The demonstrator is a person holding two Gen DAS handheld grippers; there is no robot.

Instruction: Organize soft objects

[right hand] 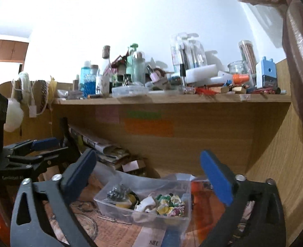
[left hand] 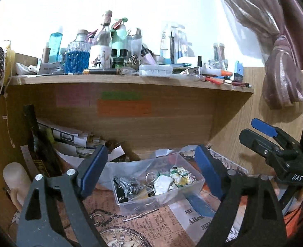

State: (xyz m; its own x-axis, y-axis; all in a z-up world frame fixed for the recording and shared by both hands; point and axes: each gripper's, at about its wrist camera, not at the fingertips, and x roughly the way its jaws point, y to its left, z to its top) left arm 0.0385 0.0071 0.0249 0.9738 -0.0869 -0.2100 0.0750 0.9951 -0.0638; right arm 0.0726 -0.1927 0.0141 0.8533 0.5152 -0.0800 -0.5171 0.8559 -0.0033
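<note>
Wood-grain desk alcove beneath a cluttered shelf (left hand: 131,81), with a white wall behind and a mauve satin curtain (left hand: 283,65) gathered at right. Left gripper (left hand: 151,170): blue-padded fingers spread wide, holding nothing, framing a clear plastic box (left hand: 131,203) without touching it. Right gripper (right hand: 149,177): jaws likewise spread wide and empty, poised above the same box (right hand: 110,205); in the left view it also appears at the right edge, apart from the box. The box is rectangular, thin-walled and translucent, and rests on a brown newspaper-print mat (left hand: 151,226) bearing a clock-face design. Inside lie crumpled soft items: a floral fabric piece (left hand: 181,175) in white, yellow and green toward the right end, and a grey metallic-looking tangle (left hand: 128,185) toward the left. Rolled newspapers (left hand: 69,138) lean in the back left corner. The shelf carries glass and plastic bottles, including a faceted bottle of blue liquid (left hand: 77,58), a white brush, pens and a blue pencil sharpener (right hand: 266,74).
</note>
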